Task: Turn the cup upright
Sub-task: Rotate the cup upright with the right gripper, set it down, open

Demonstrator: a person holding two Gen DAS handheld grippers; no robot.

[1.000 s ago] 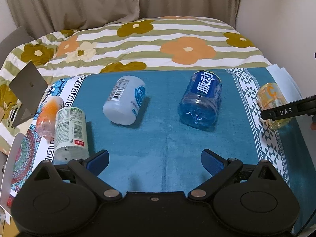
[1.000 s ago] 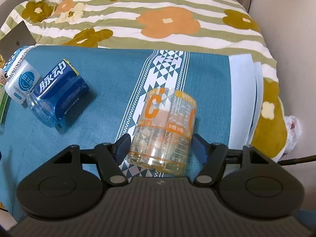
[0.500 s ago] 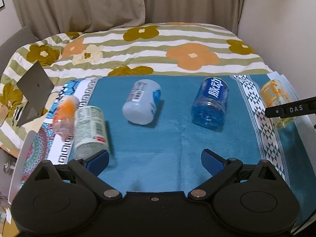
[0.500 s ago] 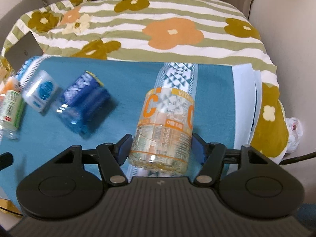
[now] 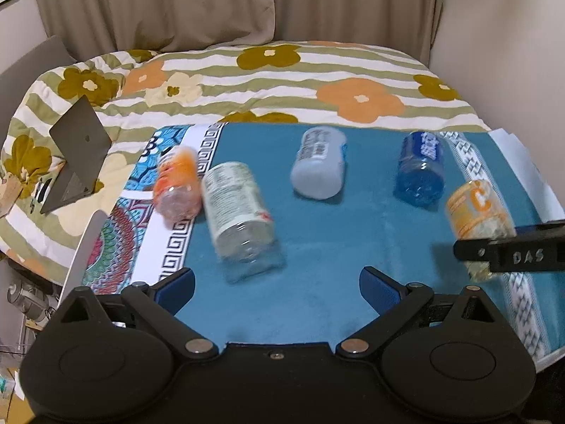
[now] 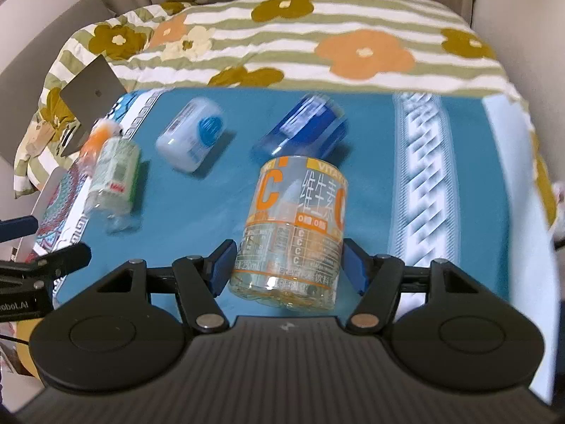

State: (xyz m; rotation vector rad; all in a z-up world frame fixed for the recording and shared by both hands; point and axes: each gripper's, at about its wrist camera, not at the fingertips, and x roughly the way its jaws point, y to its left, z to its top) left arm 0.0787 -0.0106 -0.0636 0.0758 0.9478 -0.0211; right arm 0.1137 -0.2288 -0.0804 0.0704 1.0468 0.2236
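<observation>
While the quilted bedspread with olive stripes and orange and mustard flowers (image 5: 268,81) fills the back of both views, soft and puffy, a flat teal woven cloth with white geometric borders (image 5: 335,247) lies over its near part and carries the containers. Four cut-off plastic bottle cups lie on their sides on that cloth: a clear ribbed one with a pale green label (image 5: 240,212), touching a smaller clear one with an orange label (image 5: 178,187) on the patterned border, then a frosted white one with a barcode label (image 5: 319,160), and a translucent blue one with white characters (image 5: 422,166). A grey angular card stand (image 5: 76,152) rests on the bedspread beside the cloth. The clear cylindrical cup with an orange "C" label (image 6: 293,226), smooth-walled with a lobed base, is clamped near that base by the right gripper (image 6: 287,265), its blue pads pressed on either side, and it appears raised above the cloth, base toward the camera. The left gripper (image 5: 277,284) hangs spread wide over the cloth, holding nothing.
</observation>
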